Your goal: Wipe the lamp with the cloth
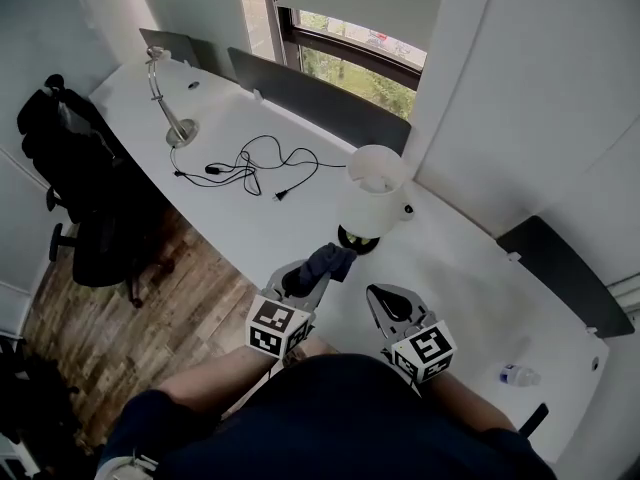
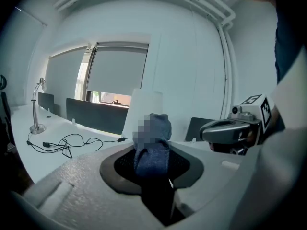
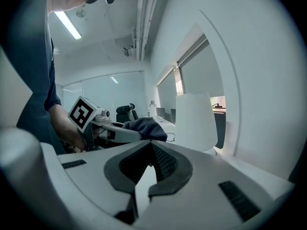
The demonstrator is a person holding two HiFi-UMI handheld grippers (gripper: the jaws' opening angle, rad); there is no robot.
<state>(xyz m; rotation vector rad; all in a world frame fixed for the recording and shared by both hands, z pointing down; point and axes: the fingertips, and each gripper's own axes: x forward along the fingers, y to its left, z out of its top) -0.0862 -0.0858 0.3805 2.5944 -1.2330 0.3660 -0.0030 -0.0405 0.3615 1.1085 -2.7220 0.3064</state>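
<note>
A table lamp with a white shade [image 1: 375,190] and a black base [image 1: 358,240] stands on the white desk [image 1: 250,218]. My left gripper [image 1: 312,276] is shut on a dark blue cloth [image 1: 331,261], just left of and below the lamp's base. The cloth [image 2: 152,150] bunches up between the jaws, with the shade [image 2: 146,110] behind it. My right gripper [image 1: 388,306] hangs shut and holds nothing, near the desk's front edge below the lamp. In the right gripper view the shade [image 3: 194,121] stands ahead on the right, with the cloth [image 3: 145,127] at the left.
A silver desk lamp [image 1: 166,100] and a tangled black cable [image 1: 250,163] lie on the far left of the desk. Dark dividers [image 1: 320,96] line the back edge. A black office chair [image 1: 85,183] stands left. A water bottle [image 1: 520,375] lies at right.
</note>
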